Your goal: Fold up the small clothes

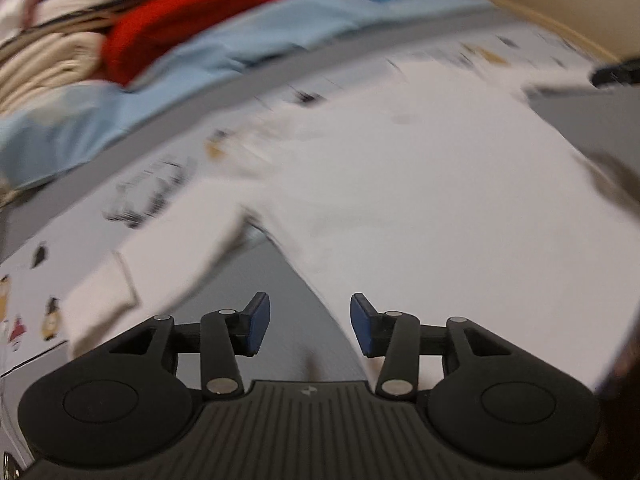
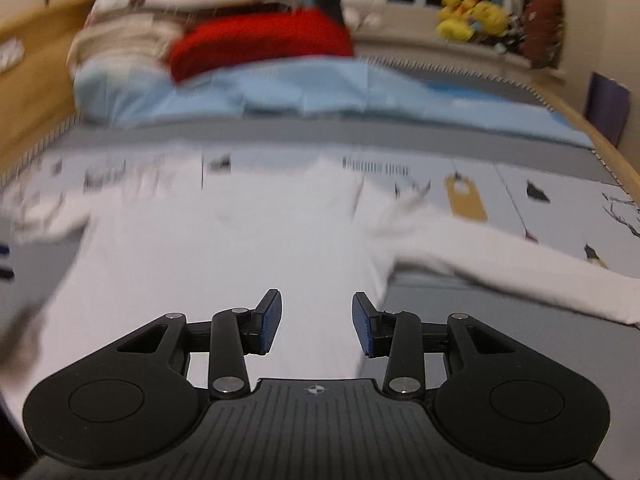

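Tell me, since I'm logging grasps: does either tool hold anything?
Nothing is held. The left tool and right tool are open above the white garment.

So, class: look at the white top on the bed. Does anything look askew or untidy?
Yes. The white top lies flat, not yet folded, with one sleeve stretched out sideways onto the grey sheet. Behind it the pile of clothes looks heaped unevenly. Blur hides finer creases.

white long-sleeved top [image 2: 224, 248] spread flat

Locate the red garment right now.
Right wrist view: red garment sits top centre, on the light blue cloth, beside the cream pile, beyond the white top.
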`<state>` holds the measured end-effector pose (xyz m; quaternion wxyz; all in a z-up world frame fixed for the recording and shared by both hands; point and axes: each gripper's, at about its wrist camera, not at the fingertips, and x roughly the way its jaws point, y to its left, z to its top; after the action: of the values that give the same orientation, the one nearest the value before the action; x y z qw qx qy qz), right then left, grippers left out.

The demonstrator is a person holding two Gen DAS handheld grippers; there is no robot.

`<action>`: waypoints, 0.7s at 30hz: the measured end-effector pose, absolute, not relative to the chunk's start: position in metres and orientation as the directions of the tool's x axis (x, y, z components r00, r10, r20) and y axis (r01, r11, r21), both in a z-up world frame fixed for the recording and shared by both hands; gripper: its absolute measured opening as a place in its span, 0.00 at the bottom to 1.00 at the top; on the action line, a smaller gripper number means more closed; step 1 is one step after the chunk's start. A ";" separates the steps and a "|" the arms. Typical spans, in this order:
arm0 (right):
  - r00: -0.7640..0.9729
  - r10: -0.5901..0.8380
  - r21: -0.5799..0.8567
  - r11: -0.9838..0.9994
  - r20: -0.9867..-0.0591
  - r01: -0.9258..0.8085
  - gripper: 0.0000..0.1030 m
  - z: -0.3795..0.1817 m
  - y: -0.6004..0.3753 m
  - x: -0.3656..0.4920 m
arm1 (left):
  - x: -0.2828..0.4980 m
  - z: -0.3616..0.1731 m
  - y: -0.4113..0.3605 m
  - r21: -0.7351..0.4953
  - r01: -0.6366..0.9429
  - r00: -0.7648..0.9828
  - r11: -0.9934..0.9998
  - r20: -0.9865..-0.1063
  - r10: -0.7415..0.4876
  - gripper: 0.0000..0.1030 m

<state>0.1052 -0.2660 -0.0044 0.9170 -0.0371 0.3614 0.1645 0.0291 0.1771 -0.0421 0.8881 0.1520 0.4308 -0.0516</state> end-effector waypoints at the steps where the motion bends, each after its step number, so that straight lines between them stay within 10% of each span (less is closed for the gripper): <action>1: 0.706 0.277 0.068 0.948 -0.652 -0.310 0.41 -0.001 -0.263 0.109 | 0.031 -0.037 0.182 0.230 0.186 0.641 0.955 -0.765 0.059 0.55; 21: 0.757 0.226 0.147 0.974 -0.613 -0.172 0.46 0.003 -0.181 0.190 | 0.111 -0.048 0.265 0.247 -0.141 0.620 0.959 -0.733 0.280 0.66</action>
<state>0.1900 -0.1809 0.0027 0.9364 0.0408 0.3320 0.1062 0.1106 0.2648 -0.0480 0.8961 0.0829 0.4198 0.1176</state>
